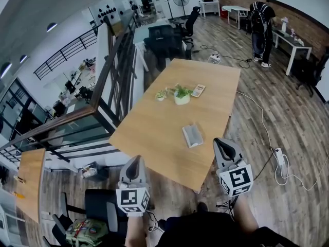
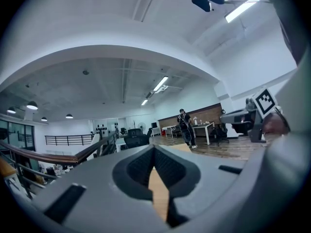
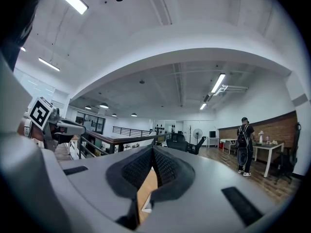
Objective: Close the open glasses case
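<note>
A grey glasses case (image 1: 193, 136) lies open on the near right part of the wooden table (image 1: 154, 127). My left gripper (image 1: 134, 164) is held level at the table's near edge, well left of the case, jaws together and empty. My right gripper (image 1: 224, 146) hovers just right of the case, off the table's right edge, also closed on nothing. In the left gripper view the left gripper (image 2: 154, 149) has its tips meeting, with tabletop showing below them. The right gripper view shows the right gripper (image 3: 153, 150) the same way.
A white potted plant (image 1: 181, 95), a smaller plant (image 1: 161, 94) and a flat keypad-like item (image 1: 198, 90) stand further back on the table. A railing (image 1: 110, 81) runs along the left. A power strip and cables (image 1: 280, 161) lie on the floor at right. A person (image 1: 259, 29) stands far back.
</note>
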`<control>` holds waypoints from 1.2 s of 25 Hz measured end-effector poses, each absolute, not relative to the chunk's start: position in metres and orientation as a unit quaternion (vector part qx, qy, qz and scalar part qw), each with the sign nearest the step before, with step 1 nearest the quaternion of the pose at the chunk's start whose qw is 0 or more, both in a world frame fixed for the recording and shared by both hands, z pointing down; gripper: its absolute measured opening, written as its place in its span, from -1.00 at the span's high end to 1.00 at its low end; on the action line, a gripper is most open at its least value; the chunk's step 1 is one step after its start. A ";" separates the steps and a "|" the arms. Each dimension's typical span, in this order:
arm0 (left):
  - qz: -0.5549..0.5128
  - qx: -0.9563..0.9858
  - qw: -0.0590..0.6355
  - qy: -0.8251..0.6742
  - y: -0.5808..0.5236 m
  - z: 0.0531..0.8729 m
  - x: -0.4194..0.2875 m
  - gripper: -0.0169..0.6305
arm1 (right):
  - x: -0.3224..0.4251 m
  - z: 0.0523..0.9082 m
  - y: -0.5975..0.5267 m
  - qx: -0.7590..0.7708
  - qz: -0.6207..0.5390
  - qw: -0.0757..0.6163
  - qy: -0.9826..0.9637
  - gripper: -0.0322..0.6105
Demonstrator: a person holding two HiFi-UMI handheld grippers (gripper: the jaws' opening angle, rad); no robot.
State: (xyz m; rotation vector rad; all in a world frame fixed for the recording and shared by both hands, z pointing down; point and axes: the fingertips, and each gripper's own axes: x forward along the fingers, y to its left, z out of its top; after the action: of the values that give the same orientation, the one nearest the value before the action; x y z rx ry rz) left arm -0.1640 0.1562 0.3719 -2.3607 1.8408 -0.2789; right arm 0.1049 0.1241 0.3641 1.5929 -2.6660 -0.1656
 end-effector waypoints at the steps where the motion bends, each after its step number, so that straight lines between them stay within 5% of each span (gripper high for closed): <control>1: -0.092 -0.784 0.068 0.611 0.155 0.372 -0.164 0.95 | 0.105 0.365 0.123 0.513 -0.053 0.016 -0.857 0.86; 30: -0.096 -0.793 0.066 0.597 0.135 0.367 -0.147 0.95 | 0.113 0.376 0.107 0.514 -0.042 0.025 -0.856 0.86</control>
State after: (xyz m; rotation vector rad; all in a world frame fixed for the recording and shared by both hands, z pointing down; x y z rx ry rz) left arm -0.1470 0.1349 0.3669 -2.3926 1.8018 -0.2886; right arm 0.1131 0.1067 0.3760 1.5908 -2.6477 -0.1308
